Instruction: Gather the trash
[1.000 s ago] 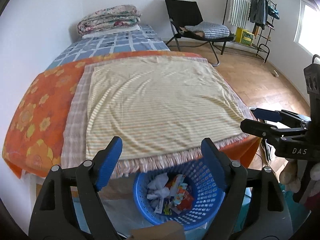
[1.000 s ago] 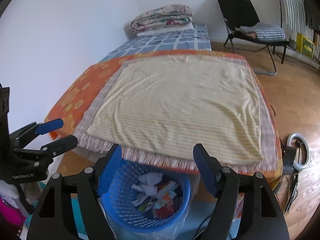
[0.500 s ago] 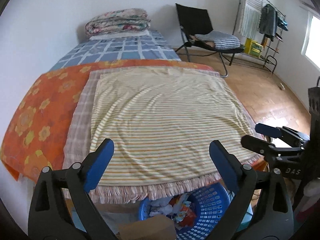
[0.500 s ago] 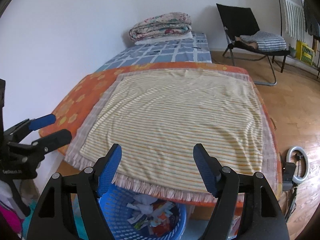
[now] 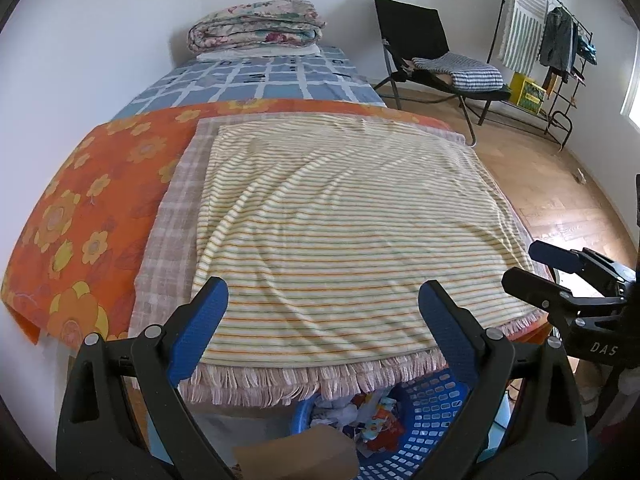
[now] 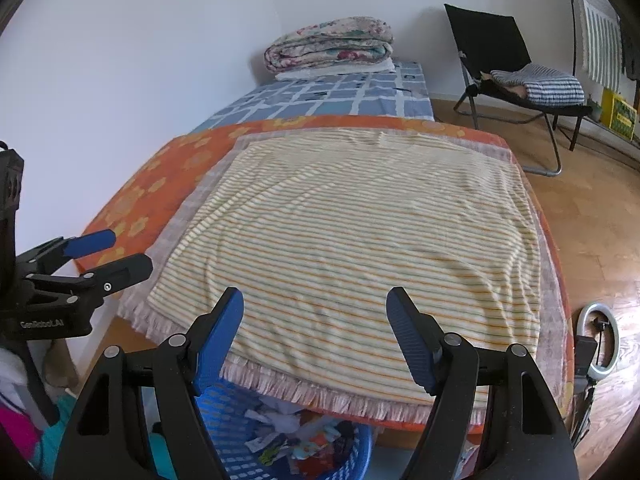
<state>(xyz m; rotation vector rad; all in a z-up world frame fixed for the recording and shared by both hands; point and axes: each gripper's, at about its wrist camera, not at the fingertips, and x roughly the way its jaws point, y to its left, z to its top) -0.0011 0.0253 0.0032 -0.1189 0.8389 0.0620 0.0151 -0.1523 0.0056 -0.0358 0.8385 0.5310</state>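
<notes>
"DAS" on right gripper (image 5: 534, 266), "GenRobot.AI" on left gripper (image 6: 112, 254)

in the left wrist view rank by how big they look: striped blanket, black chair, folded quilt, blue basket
1. striped blanket, by far the largest
2. black chair
3. folded quilt, close to the chair
4. blue basket, unsure: near the camera and mostly hidden

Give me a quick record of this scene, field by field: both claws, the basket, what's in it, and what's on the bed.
left claw: open, nothing between its jaws, which have just been opening
right claw: open, empty
blue basket: on the floor at the foot of the bed, partly under the fringe
trash: crumpled paper and wrappers inside the basket
striped blanket: spread flat, no trash visible on it
folded quilt: at the far end
</notes>
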